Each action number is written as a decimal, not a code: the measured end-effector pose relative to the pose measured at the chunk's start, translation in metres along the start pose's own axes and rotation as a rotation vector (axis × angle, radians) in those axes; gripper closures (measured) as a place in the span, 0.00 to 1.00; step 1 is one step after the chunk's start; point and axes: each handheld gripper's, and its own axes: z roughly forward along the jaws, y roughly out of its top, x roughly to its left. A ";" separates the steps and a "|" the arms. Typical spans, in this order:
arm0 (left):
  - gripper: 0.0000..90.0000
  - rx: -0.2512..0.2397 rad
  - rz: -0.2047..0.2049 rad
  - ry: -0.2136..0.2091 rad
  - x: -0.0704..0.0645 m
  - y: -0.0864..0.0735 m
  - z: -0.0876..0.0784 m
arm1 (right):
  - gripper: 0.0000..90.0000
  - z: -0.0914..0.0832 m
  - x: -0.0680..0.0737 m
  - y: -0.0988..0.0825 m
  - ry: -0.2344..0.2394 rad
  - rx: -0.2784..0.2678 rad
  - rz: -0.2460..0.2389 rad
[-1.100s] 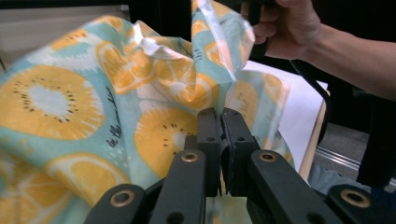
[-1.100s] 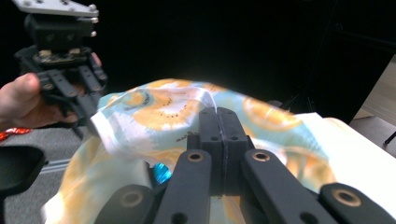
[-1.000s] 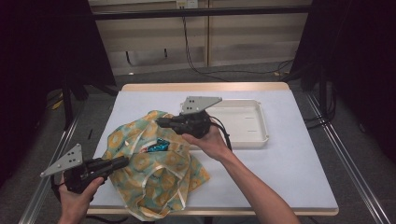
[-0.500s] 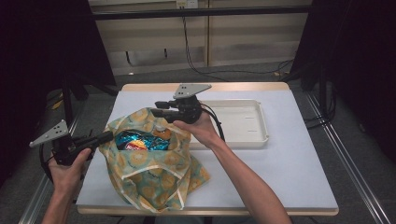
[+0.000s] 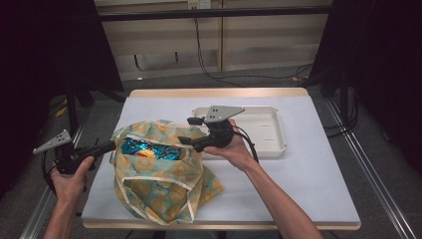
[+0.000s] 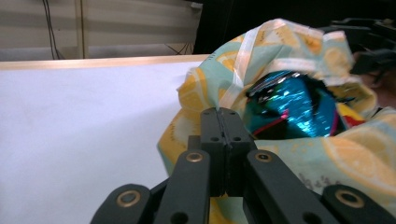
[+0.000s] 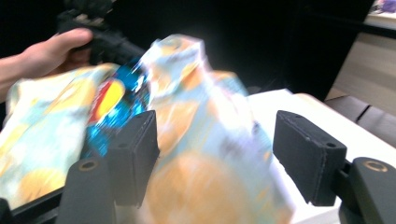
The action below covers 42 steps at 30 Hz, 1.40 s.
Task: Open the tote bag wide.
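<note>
A cloth bag point(image 5: 164, 186) printed with lemon slices lies at the front left of the table, its mouth pulled wide. A shiny blue snack packet point(image 5: 144, 149) sits inside; the left gripper view looks at it point(image 6: 289, 109) past the bag point(image 6: 355, 163). My left gripper point(image 5: 110, 147) is shut on the bag's left rim, its jaws point(image 6: 226, 126) pressed together. My right gripper point(image 5: 188, 131) hovers at the bag's right rim. Its jaws have just been opening and stand apart point(image 7: 215, 158), with blurred bag cloth point(image 7: 210, 140) between them but not pressed.
A white, shallow tray point(image 5: 281, 129) sits empty at the back right, just behind my right hand. The white table top point(image 5: 318, 184) ends in a wooden edge. Dark frames and cables stand around the table.
My left gripper pulled the bag's rim to the left, opening the mouth and baring the blue packet. My right gripper let go of the opposite rim and its jaws spread.
</note>
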 end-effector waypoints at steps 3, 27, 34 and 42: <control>1.00 -0.001 -0.006 -0.015 0.003 -0.005 0.001 | 0.43 0.002 0.004 -0.006 0.014 0.034 -0.017; 1.00 0.083 -0.065 -0.020 0.018 -0.053 0.002 | 1.00 0.057 -0.045 -0.047 -0.070 0.111 0.200; 1.00 0.123 -0.084 -0.030 0.017 -0.077 0.001 | 0.99 0.061 -0.034 -0.070 -0.044 0.144 0.221; 1.00 0.119 -0.097 -0.030 0.017 -0.091 0.000 | 0.96 0.060 -0.030 -0.082 -0.049 0.191 0.208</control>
